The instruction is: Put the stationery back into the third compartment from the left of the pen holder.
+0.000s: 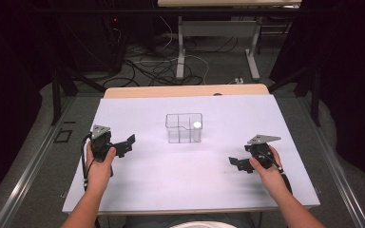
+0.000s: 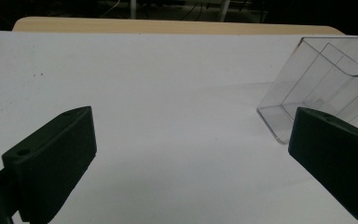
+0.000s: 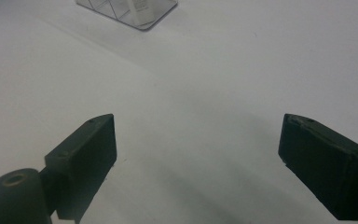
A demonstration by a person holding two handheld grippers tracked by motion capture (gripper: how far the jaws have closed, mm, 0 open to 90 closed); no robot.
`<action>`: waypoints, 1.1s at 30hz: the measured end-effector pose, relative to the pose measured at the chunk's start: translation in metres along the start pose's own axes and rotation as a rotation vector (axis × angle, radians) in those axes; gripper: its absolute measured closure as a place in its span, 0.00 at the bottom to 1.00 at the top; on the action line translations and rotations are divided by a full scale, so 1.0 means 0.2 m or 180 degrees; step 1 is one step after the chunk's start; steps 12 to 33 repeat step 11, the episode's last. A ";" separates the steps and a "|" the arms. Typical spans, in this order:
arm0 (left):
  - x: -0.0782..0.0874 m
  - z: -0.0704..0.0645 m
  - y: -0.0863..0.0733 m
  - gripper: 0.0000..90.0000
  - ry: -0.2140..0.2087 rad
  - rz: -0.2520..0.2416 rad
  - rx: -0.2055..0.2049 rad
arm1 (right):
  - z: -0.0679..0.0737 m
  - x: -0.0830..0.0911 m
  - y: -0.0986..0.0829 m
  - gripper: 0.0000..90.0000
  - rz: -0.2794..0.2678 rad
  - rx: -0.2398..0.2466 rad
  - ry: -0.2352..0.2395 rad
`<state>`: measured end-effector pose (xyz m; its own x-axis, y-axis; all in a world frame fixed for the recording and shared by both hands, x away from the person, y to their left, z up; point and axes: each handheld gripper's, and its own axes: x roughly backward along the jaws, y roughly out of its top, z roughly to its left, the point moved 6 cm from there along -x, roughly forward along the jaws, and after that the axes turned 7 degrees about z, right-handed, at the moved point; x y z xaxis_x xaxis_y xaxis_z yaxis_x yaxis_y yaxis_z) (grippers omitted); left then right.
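Clear plastic divided box [image 1: 184, 128] sits mid-frame in the high view on the white table cover [image 1: 171, 185], upright, a small white round thing [image 1: 197, 125] in its right compartment. Left gripper [image 1: 126, 143] is lower left of the frame, held in the left hand [image 1: 98, 164], jaws spread wide and empty, well apart from the box. In the left gripper view the box [image 2: 324, 81] shows at the right edge. Right gripper [image 1: 236, 164] is lower right, in the right hand [image 1: 266, 164], jaws also spread, nothing between them. In the right gripper view the box base [image 3: 128, 10] is at the top edge.
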<state>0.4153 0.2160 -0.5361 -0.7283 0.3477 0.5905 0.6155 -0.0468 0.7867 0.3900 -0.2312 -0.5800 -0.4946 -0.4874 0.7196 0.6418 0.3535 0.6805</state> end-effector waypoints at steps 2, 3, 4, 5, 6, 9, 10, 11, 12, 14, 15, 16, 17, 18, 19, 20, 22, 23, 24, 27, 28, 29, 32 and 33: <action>0.00 0.01 0.00 0.01 -0.0008 -0.0021 0.0083 | 0.00 0.00 0.00 0.12 -0.0003 -0.0005 0.0017; 0.00 0.02 0.00 0.01 -0.0013 -0.0040 0.0124 | 0.00 0.00 0.00 0.12 -0.0003 0.0005 -0.0003; 0.00 0.02 0.00 0.01 -0.0026 -0.0069 0.0171 | 0.00 0.00 0.00 0.12 -0.0005 0.0007 -0.0003; 0.00 0.03 0.00 0.01 -0.0017 -0.0081 0.0185 | 0.00 0.00 0.00 0.12 -0.0004 -0.0001 0.0007; 0.00 0.04 -0.01 0.01 -0.0011 -0.0073 0.0181 | 0.00 0.00 0.00 0.12 -0.0005 -0.0001 0.0008; 0.00 0.06 -0.02 0.01 0.0008 -0.0043 0.0184 | -0.01 0.00 0.00 0.12 -0.0004 -0.0001 0.0006; -0.01 0.06 -0.02 0.01 0.0014 -0.0049 0.0187 | -0.01 0.00 0.00 0.12 -0.0001 0.0005 -0.0009; -0.01 0.07 -0.02 0.01 0.0022 -0.0045 0.0190 | -0.01 0.00 0.00 0.12 -0.0004 0.0000 -0.0009; -0.01 0.07 -0.02 0.01 0.0022 -0.0045 0.0190 | -0.01 0.00 0.00 0.12 -0.0004 0.0000 -0.0009; -0.01 0.07 -0.02 0.01 0.0022 -0.0045 0.0190 | -0.01 0.00 0.00 0.12 -0.0004 0.0000 -0.0009; -0.01 0.07 -0.02 0.01 0.0022 -0.0045 0.0190 | -0.01 0.00 0.00 0.12 -0.0004 0.0000 -0.0009; -0.01 0.07 -0.02 0.01 0.0022 -0.0045 0.0190 | -0.01 0.00 0.00 0.12 -0.0004 0.0000 -0.0009; -0.01 0.07 -0.02 0.01 0.0022 -0.0045 0.0190 | -0.01 0.00 0.00 0.12 -0.0004 0.0000 -0.0009; -0.01 0.07 -0.02 0.01 0.0022 -0.0045 0.0190 | -0.01 0.00 0.00 0.12 -0.0004 0.0000 -0.0009; -0.01 0.07 -0.02 0.01 0.0022 -0.0045 0.0190 | -0.01 0.00 0.00 0.12 -0.0004 0.0000 -0.0009; -0.01 0.07 -0.02 0.01 0.0022 -0.0045 0.0190 | -0.01 0.00 0.00 0.12 -0.0004 0.0000 -0.0009; -0.01 0.07 -0.02 0.01 0.0022 -0.0045 0.0190 | -0.01 0.00 0.00 0.12 -0.0004 0.0000 -0.0009; -0.01 0.07 -0.02 0.01 0.0022 -0.0045 0.0190 | -0.01 0.00 0.00 0.12 -0.0004 0.0000 -0.0009; -0.01 0.07 -0.02 0.01 0.0022 -0.0045 0.0190 | -0.01 0.00 0.00 0.12 -0.0004 0.0000 -0.0009; -0.01 0.07 -0.02 0.01 0.0022 -0.0045 0.0190 | -0.01 0.00 0.00 0.12 -0.0004 0.0000 -0.0009; -0.01 0.07 -0.02 0.01 0.0022 -0.0045 0.0190 | -0.01 0.00 0.00 0.12 -0.0004 0.0000 -0.0009; -0.01 0.07 -0.02 0.01 0.0022 -0.0045 0.0190 | -0.01 0.00 0.00 0.12 -0.0004 0.0000 -0.0009; -0.01 0.07 -0.02 0.01 0.0022 -0.0045 0.0190 | -0.01 0.00 0.00 0.12 -0.0004 0.0000 -0.0009; -0.01 0.07 -0.02 0.01 0.0022 -0.0045 0.0190 | -0.01 0.00 0.00 0.12 -0.0004 0.0000 -0.0009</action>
